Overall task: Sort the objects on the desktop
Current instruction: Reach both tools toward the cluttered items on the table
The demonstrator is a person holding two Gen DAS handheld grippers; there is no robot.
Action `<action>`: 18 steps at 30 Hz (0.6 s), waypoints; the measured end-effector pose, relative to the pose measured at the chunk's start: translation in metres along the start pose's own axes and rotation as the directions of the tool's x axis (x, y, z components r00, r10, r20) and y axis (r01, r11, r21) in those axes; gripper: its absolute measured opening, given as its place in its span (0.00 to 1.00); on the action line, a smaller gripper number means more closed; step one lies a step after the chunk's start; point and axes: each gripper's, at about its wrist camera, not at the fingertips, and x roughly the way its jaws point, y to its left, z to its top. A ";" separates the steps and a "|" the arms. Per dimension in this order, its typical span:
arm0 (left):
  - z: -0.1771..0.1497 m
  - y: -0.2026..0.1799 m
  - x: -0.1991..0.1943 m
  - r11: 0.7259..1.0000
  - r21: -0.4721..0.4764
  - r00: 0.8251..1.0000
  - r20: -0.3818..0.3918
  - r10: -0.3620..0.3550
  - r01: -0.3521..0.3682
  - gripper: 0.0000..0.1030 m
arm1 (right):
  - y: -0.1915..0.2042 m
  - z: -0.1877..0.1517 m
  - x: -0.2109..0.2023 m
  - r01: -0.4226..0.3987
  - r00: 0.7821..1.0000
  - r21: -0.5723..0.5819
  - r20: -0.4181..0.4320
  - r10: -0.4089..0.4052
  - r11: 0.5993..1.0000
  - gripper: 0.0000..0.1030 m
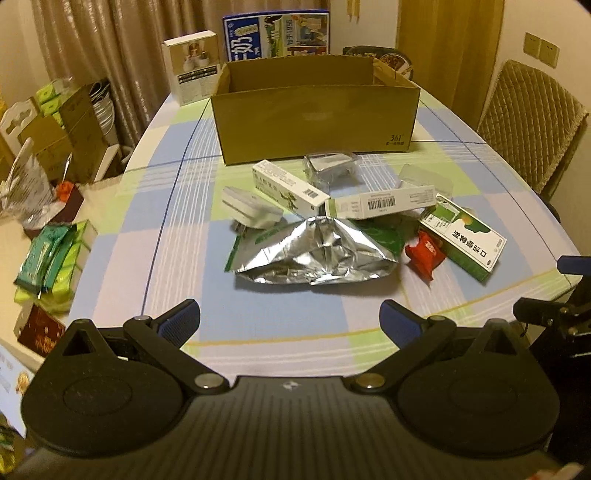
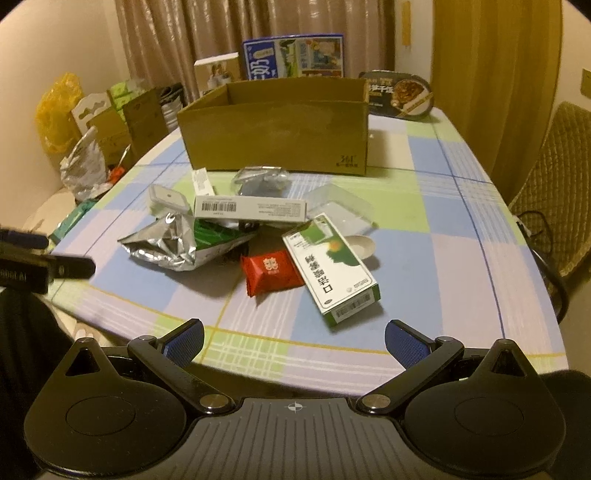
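Observation:
An open cardboard box (image 1: 314,122) (image 2: 275,134) stands at the back of the checked table. In front of it lies a heap: a crumpled silver foil bag (image 1: 314,254) (image 2: 166,243), a red packet (image 1: 424,256) (image 2: 271,271), a green-and-white carton (image 1: 463,238) (image 2: 330,267), two long white cartons (image 1: 290,188) (image 1: 384,202) (image 2: 251,209), a white plug-like block (image 1: 249,210) (image 2: 168,197) and a clear wrapped item (image 1: 328,170) (image 2: 262,181). My left gripper (image 1: 290,323) hangs open near the front edge, short of the foil bag. My right gripper (image 2: 293,341) is open too, just short of the green carton.
Behind the box stand a blue milk carton case (image 1: 277,35), a white box (image 1: 194,64) and a food tray (image 2: 400,94). Boxes, bags and green packets (image 1: 51,258) crowd the left side. A padded chair (image 1: 532,122) stands right. A clear plastic shell (image 2: 338,205) lies by the heap.

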 end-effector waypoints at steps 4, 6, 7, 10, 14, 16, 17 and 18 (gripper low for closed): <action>0.011 0.005 0.001 0.998 0.059 1.000 0.012 -0.002 0.001 0.99 | -0.001 0.004 0.003 -0.013 1.000 -0.019 0.002 0.013 1.000 0.98; 0.017 0.008 0.001 0.997 0.081 1.000 0.020 -0.014 0.013 0.99 | -0.002 0.007 0.005 -0.005 1.000 -0.034 0.005 0.005 0.999 0.98; 0.019 0.010 0.002 0.996 0.089 1.000 0.021 -0.020 0.018 0.99 | -0.003 0.009 0.006 0.001 1.000 -0.042 0.005 -0.001 0.999 0.98; 0.026 0.013 0.005 0.994 0.107 0.999 0.021 -0.038 0.035 0.99 | -0.004 0.014 0.012 0.017 1.000 -0.076 0.002 -0.017 0.997 0.98; 0.033 0.012 0.011 0.990 0.135 0.998 0.028 -0.053 0.049 0.99 | -0.005 0.020 0.020 0.039 0.999 -0.136 -0.004 -0.040 0.990 0.98; 0.037 0.010 0.015 0.986 0.155 0.997 0.025 -0.070 0.065 0.99 | -0.005 0.022 0.025 0.042 0.999 -0.170 -0.010 -0.045 0.985 0.98; 0.039 0.008 0.018 0.983 0.165 0.997 0.021 -0.079 0.074 0.99 | -0.006 0.024 0.027 0.043 0.999 -0.186 -0.016 -0.047 0.982 0.98; 0.040 0.007 0.021 0.981 0.174 0.996 0.018 -0.086 0.082 0.99 | -0.007 0.025 0.030 0.043 0.999 -0.201 -0.021 -0.048 0.979 0.98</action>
